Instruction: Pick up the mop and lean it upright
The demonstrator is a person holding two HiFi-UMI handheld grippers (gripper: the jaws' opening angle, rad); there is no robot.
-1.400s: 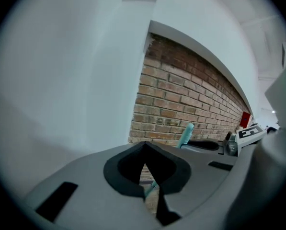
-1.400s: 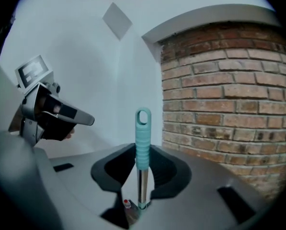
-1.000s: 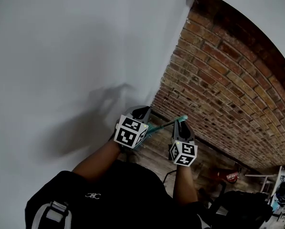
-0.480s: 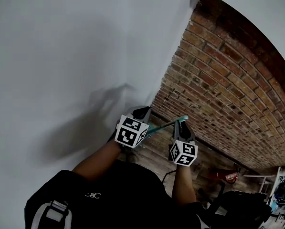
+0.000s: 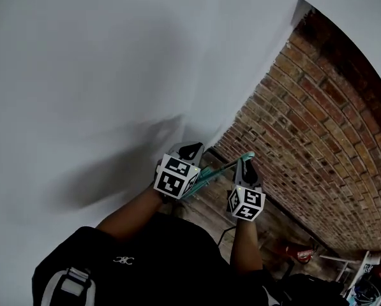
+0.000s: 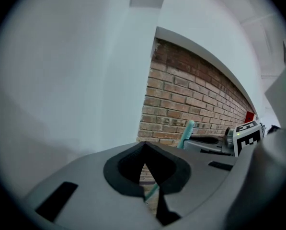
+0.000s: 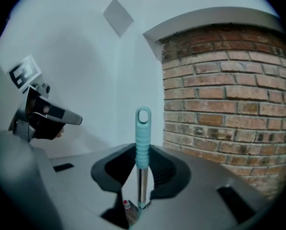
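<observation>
The mop's teal ribbed handle (image 7: 143,138), with a loop at its end, stands up between the pads of my right gripper (image 7: 142,190), which is shut on the chrome pole just below it. In the head view the thin pole (image 5: 217,168) runs from my right gripper (image 5: 246,166) down and left to my left gripper (image 5: 190,153). In the left gripper view my left gripper (image 6: 150,188) has its pads nearly together on a thin teal length of pole (image 6: 153,191). The mop head is hidden.
A white wall (image 5: 113,75) meets a brick wall (image 5: 318,120) in a corner just ahead of the grippers. Wooden floor (image 5: 206,206) lies below. A red object (image 5: 303,252) and other clutter sit at the lower right, along the brick wall.
The head view has swung, so the wall corner and bricks now sit farther right. Both grippers and the pole between them have hardly moved.
</observation>
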